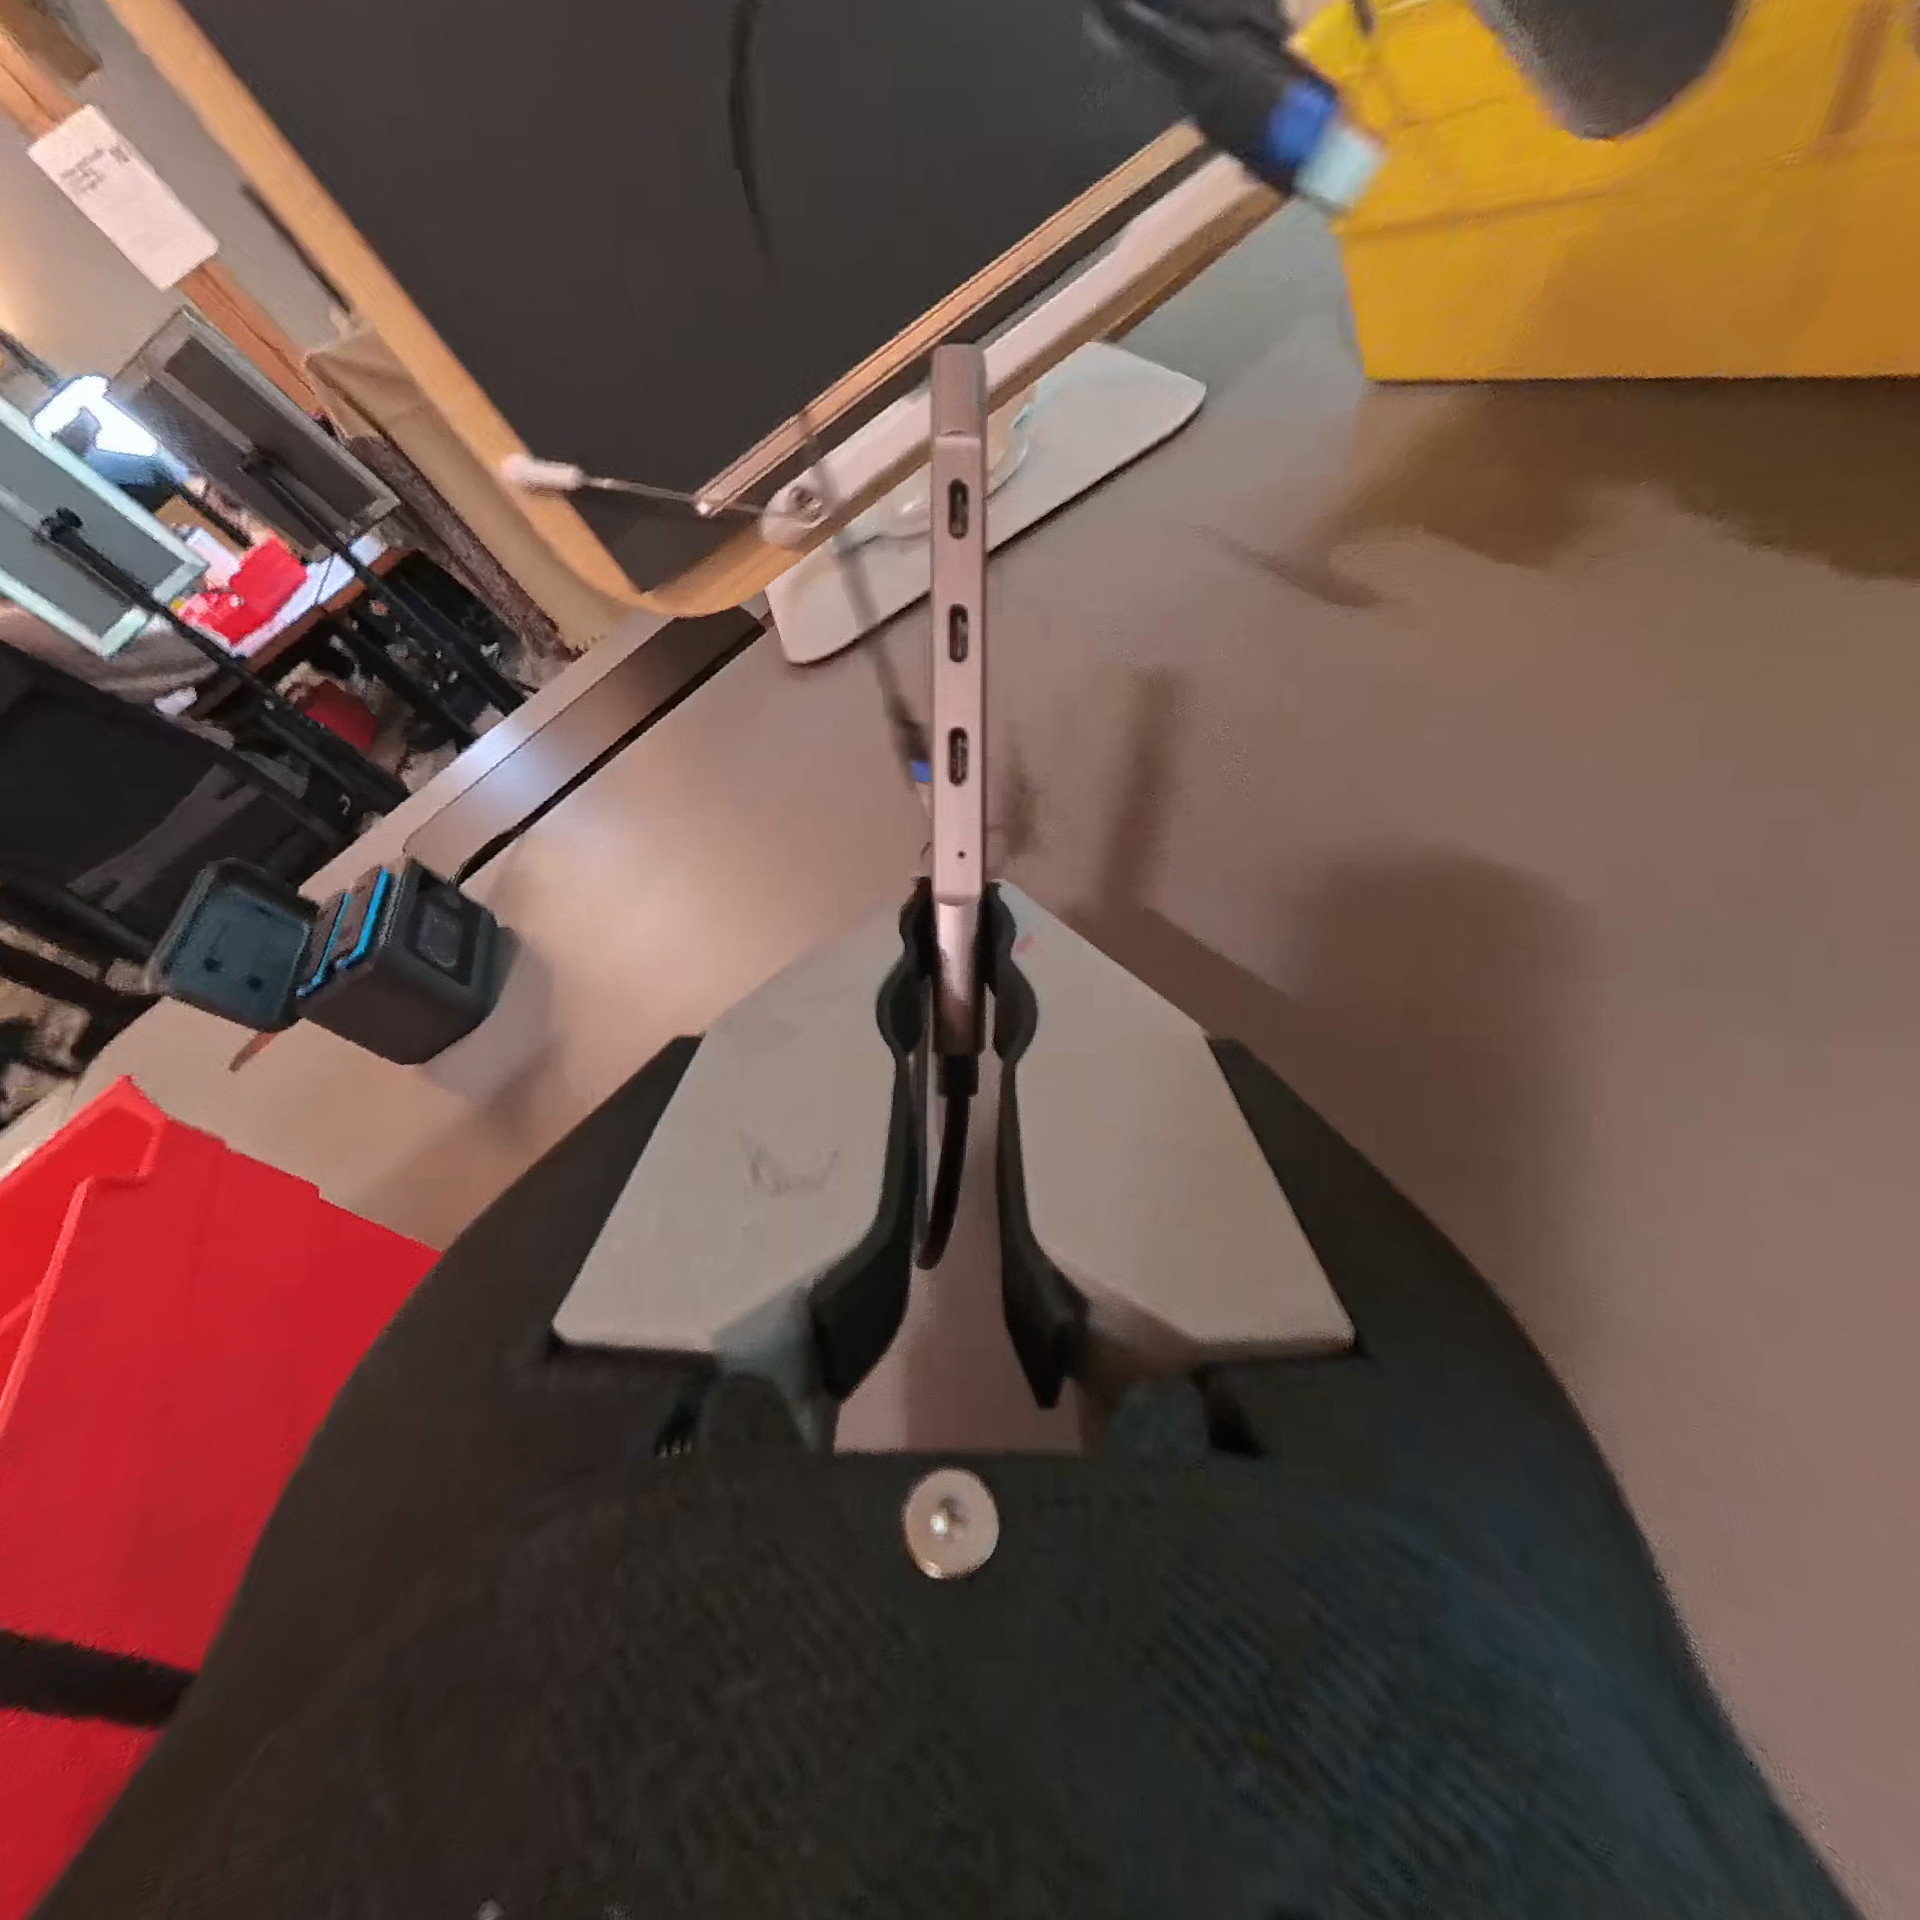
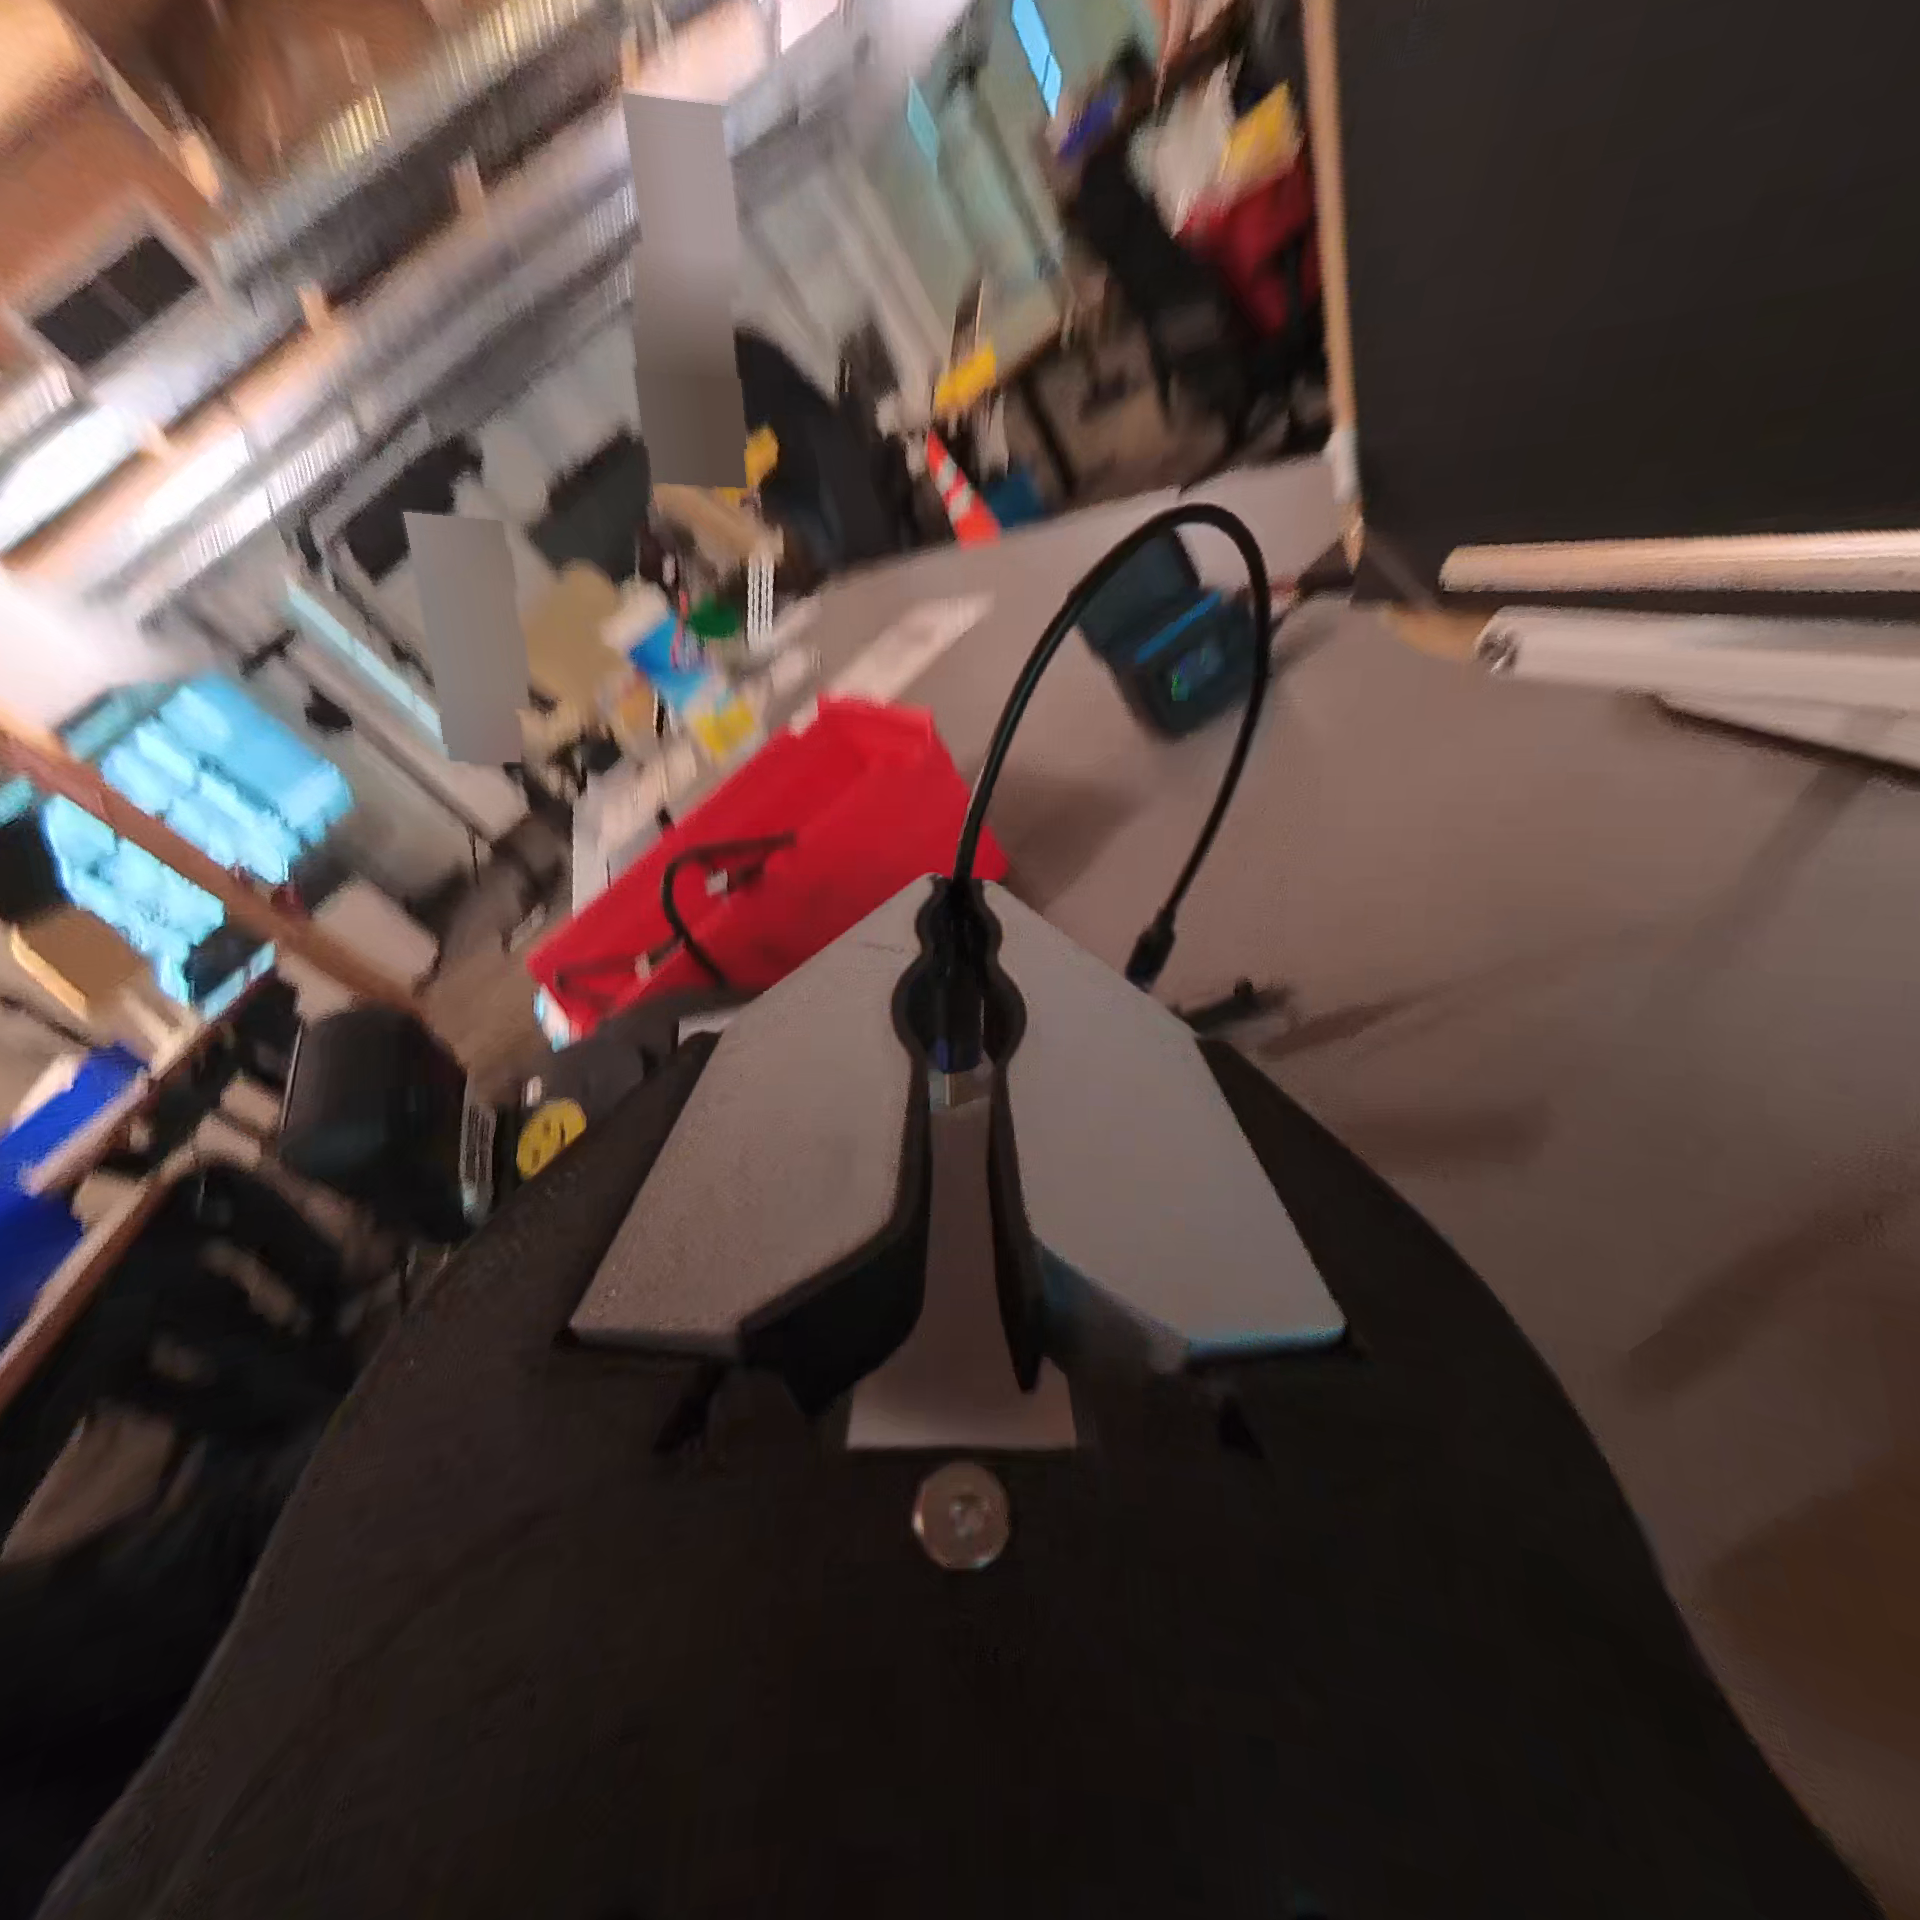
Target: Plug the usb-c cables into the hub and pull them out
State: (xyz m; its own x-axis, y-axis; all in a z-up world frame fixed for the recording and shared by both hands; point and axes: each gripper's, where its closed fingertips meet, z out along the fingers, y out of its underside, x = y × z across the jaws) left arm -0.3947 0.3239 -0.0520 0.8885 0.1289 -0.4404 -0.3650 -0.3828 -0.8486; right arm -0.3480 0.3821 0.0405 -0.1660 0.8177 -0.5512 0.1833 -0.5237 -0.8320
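Left gripper [image 1: 957, 914]: we see its jaws closed tight on one end of the slim grey metal hub [image 1: 957, 644], held edge-on above the brown tabletop [image 1: 1455, 831].
Hub: three empty oval ports face us along its narrow edge.
Right gripper [image 2: 957, 925]: we see its jaws closed on the plug end of a thin black usb-c cable [image 2: 1091, 613].
Cable: it arches up and right, its free plug [image 2: 1151, 943] hanging near the tabletop.
Red plastic bin [image 2: 831, 821]: behind the cable, holding more black leads.
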